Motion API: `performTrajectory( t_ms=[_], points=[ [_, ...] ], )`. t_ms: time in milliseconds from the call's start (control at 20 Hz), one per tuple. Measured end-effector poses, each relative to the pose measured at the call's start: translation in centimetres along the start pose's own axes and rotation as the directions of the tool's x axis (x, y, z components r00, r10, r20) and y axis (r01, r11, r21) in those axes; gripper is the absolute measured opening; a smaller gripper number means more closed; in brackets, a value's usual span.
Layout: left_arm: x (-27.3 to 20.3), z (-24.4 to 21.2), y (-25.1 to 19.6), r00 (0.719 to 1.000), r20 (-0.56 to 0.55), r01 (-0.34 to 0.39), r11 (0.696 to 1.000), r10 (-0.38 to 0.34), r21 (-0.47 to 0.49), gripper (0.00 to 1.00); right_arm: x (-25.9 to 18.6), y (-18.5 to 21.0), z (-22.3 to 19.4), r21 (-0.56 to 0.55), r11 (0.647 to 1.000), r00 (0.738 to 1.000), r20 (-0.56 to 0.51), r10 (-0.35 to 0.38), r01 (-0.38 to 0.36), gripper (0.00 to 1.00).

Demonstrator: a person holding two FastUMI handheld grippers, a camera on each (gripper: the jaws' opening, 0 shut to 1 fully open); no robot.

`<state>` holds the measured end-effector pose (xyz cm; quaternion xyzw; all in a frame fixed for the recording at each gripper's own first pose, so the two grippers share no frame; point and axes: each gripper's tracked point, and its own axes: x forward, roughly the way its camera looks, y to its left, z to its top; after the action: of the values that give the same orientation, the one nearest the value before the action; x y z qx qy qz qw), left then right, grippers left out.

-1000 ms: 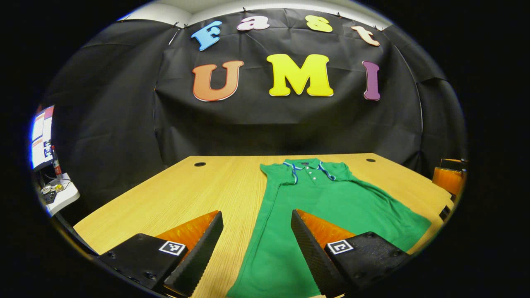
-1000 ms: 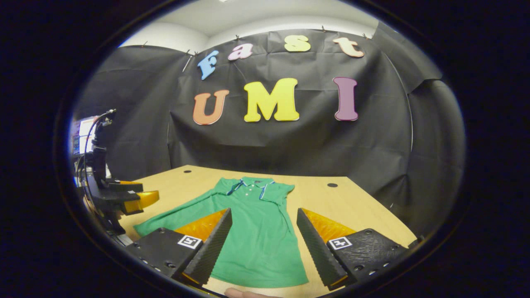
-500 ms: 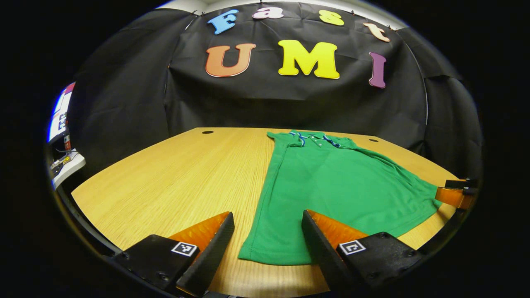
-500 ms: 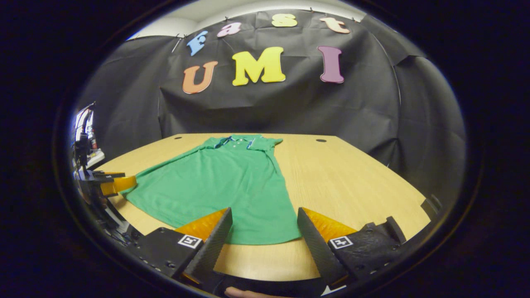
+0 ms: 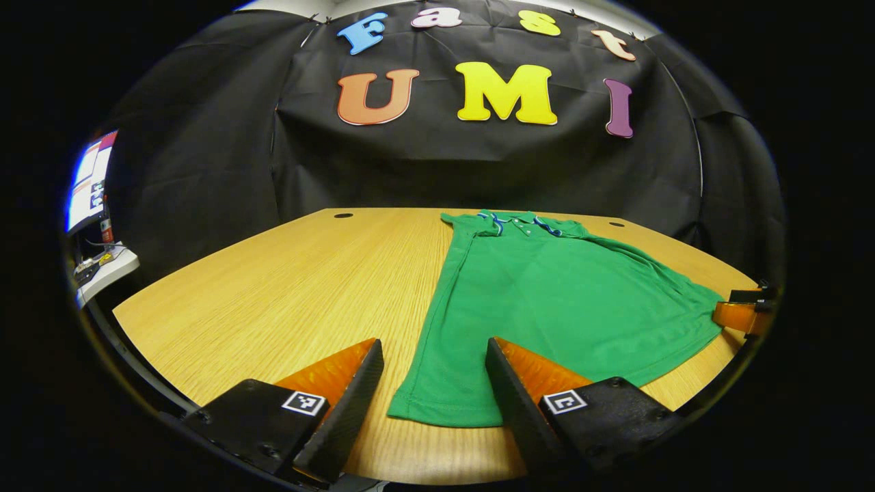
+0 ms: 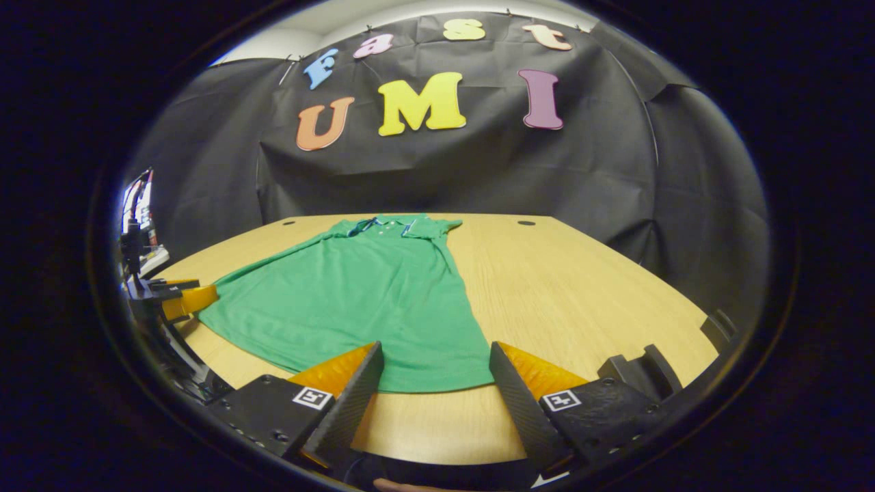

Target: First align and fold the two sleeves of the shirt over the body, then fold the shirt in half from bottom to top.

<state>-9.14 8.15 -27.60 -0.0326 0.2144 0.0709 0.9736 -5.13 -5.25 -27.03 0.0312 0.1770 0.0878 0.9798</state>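
A green polo shirt [image 5: 547, 301] lies flat on the wooden table [image 5: 273, 294], collar at the far end and hem toward me. Its sleeves look folded in over the body. In the left gripper view, my left gripper [image 5: 432, 348] stands open just above the hem's left corner, which sits between the fingers. In the right gripper view, the shirt [image 6: 355, 301] spreads to the left, and my right gripper [image 6: 435, 350] stands open over the hem's right corner. Each gripper also appears farther off: the right gripper [image 5: 742, 316] by the hem, the left gripper [image 6: 181, 298] at the table edge.
Bare table [image 6: 581, 294] stretches on both sides of the shirt, with round cable holes [image 5: 343, 215] [image 6: 526, 223] near the far edge. A lit monitor [image 5: 85, 184] stands off the table to the left. A black bracket [image 6: 642, 372] sits beside the right gripper.
Both grippers have drawn back from over the shirt toward the table's near edge, so the hem now lies at their fingertips. Both stay open; the shirt has not moved.
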Motion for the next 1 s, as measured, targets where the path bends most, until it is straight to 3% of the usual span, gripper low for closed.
performTrajectory(
  t_ms=[700, 750, 850, 900, 950, 1000],
  points=[
    [0.2, 0.0, 0.3, 1.000, 0.014, -0.013, 1.000, 0.013, -0.008, 0.98, 0.5, -0.7, -0.2, 0.013, 0.999, 0.999, 0.020, 0.034, -0.034, 0.96],
    [0.2, 0.1, 0.5, 1.000, 0.010, -0.021, 1.000, 0.021, -0.012, 0.96, 0.6, -0.3, -0.1, 0.023, 0.999, 0.998, 0.032, 0.048, -0.049, 0.93],
    [0.3, 0.0, 1.1, 0.999, 0.002, -0.046, 0.998, 0.046, -0.034, 0.80, 1.0, -0.4, -0.1, 0.041, 0.999, 0.999, 0.041, 0.029, -0.030, 0.67],
    [0.6, 0.3, 1.0, 0.999, 0.005, -0.036, 0.998, 0.037, -0.042, 0.52, 1.2, -0.1, -0.3, 0.046, 0.999, 0.999, 0.032, 0.029, -0.030, 0.47],
    [0.9, 0.4, 0.7, 1.000, 0.005, -0.015, 0.999, 0.015, -0.042, 0.52, 1.2, -0.1, -0.1, 0.039, 0.999, 0.999, 0.031, 0.026, -0.027, 0.27],
    [1.0, 0.3, 0.4, 1.000, -0.004, -0.002, 0.999, 0.002, -0.038, 0.34, 1.4, 0.5, -0.1, 0.044, 0.998, 0.999, 0.023, 0.046, -0.047, 0.26]
  ],
)
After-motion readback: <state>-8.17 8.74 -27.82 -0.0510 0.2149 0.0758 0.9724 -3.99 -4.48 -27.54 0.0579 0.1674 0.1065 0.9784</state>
